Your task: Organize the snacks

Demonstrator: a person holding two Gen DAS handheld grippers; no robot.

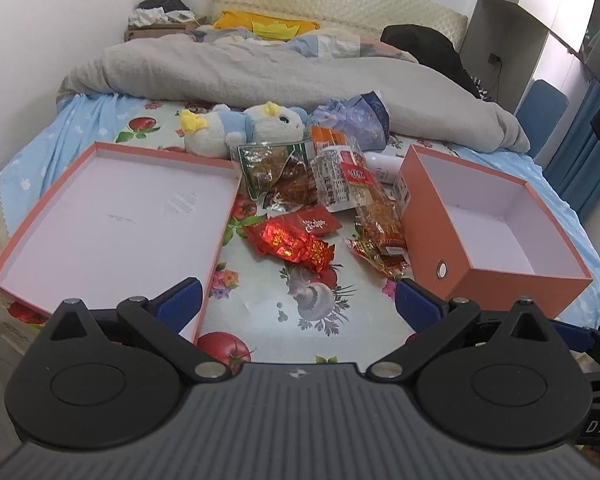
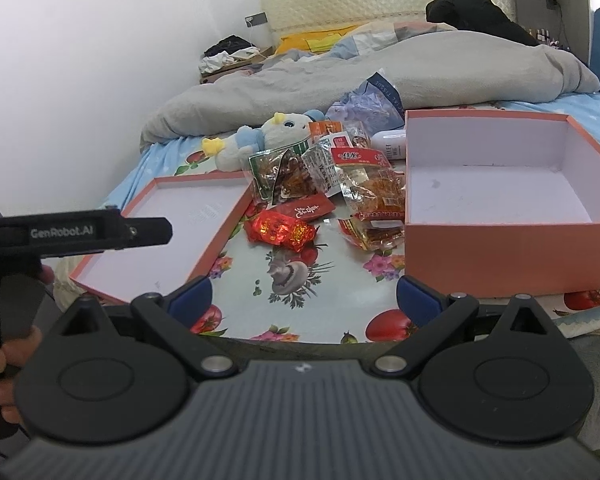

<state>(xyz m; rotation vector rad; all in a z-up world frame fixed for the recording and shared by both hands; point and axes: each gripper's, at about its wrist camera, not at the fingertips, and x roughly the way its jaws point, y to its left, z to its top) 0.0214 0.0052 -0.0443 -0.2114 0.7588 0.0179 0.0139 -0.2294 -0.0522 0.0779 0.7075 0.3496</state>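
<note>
L gripper [image 1: 298, 300] fingers spread, R gripper [image 2: 304, 296] fingers spread, "GenRobot.AI" on L gripper body, red snack packs [image 2: 280, 232] w/ Chinese print

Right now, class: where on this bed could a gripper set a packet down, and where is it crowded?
Free: inside the shallow lid, inside the deep box, and the floral sheet between them, nearer the camera than the red packets. Crowded: the snack pile between both boxes, up to the plush toy.

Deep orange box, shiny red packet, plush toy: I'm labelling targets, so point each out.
deep orange box [image 2: 500, 246], right wrist view, front outer wall
shiny red packet [image 2: 280, 232], right wrist view, wrapper middle
plush toy [image 1: 216, 136], left wrist view, white belly
</note>
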